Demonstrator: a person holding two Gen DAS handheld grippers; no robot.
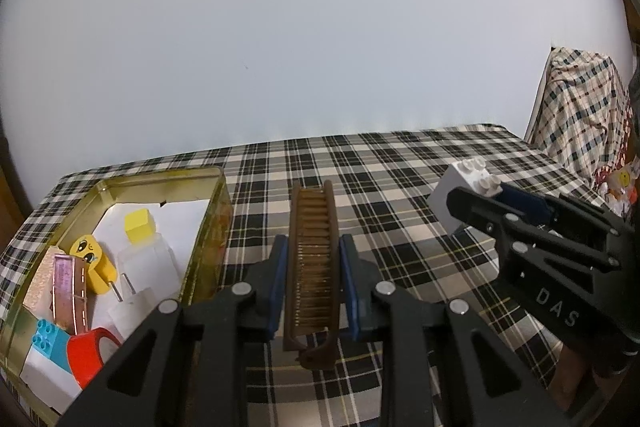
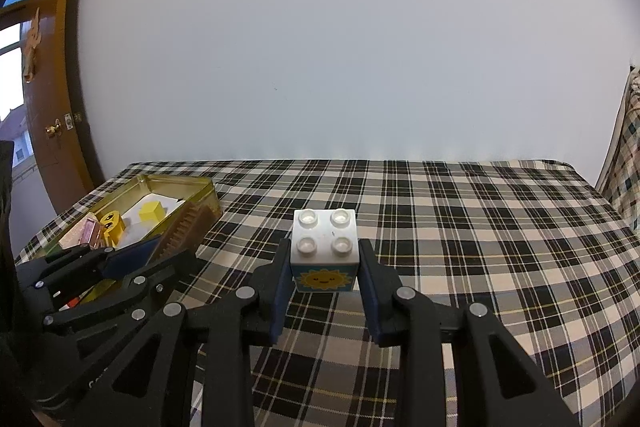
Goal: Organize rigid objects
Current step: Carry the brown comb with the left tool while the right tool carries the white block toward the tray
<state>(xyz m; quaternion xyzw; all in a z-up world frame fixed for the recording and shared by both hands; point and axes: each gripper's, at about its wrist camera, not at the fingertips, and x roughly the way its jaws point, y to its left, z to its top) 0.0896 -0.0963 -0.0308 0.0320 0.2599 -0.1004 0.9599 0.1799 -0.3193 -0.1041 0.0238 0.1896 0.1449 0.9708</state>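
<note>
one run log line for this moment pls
left gripper shut on comb | right gripper shut on white brick | tin open

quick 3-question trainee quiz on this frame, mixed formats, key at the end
1. True or false: the left gripper is shut on the brown comb.
2. What picture is printed on the side of the white brick held by the right gripper?
A. a star
B. a smiling sun
C. a fish
3. Fill in: the yellow cube lies inside the gold ____ on the plaid cloth.

Key
1. True: both blue pads press the comb's sides.
2. B: a smiling sun on a blue panel.
3. tin: it also holds a red tape roll and a yellow face figure.
</note>
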